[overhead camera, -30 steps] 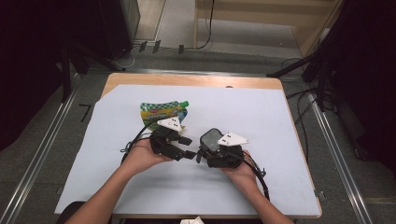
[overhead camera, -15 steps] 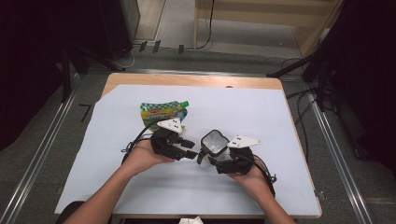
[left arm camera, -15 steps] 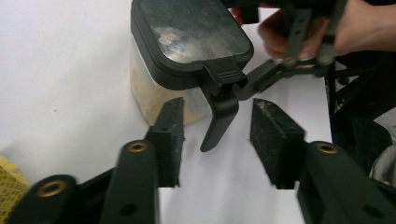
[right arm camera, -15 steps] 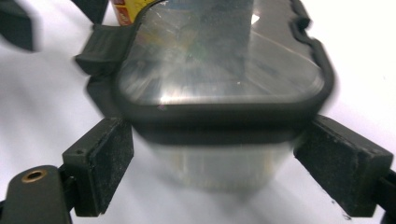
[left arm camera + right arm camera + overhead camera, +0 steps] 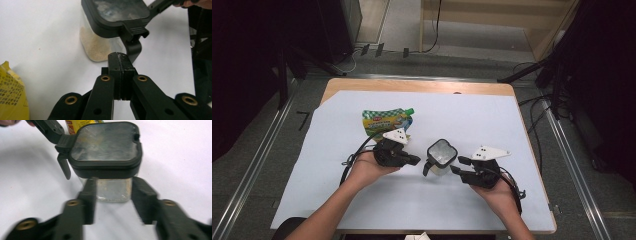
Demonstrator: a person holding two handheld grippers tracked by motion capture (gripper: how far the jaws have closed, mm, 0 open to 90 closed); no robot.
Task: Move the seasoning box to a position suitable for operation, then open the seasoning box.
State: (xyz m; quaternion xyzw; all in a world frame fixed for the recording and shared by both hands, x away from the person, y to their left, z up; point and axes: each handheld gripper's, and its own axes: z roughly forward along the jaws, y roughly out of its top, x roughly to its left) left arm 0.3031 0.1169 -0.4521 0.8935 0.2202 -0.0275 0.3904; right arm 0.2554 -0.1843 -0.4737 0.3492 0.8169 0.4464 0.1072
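Observation:
A clear square container (image 5: 441,156) with a black lid stands on the white sheet between both grippers, with beige powder (image 5: 96,48) in its bottom. A black latch (image 5: 133,46) hangs at the lid's edge. My left gripper (image 5: 416,161) is shut with nothing between its jaws. Its tip (image 5: 120,58) sits just short of that latch, and I cannot tell if they touch. My right gripper (image 5: 455,168) is open. Its gap (image 5: 116,195) faces the container's clear body (image 5: 113,190) without gripping it. A green and yellow pouch (image 5: 387,120) lies beyond the left hand.
The white sheet (image 5: 512,130) covers most of the wooden table (image 5: 412,86). Metal rails run along both sides of the table. Cables (image 5: 349,162) trail from each gripper. The pouch's yellow corner (image 5: 11,92) shows close beside my left gripper.
My right gripper has drawn back to the right, away from the container, and its jaws now stand apart. The left gripper and the container have barely moved.

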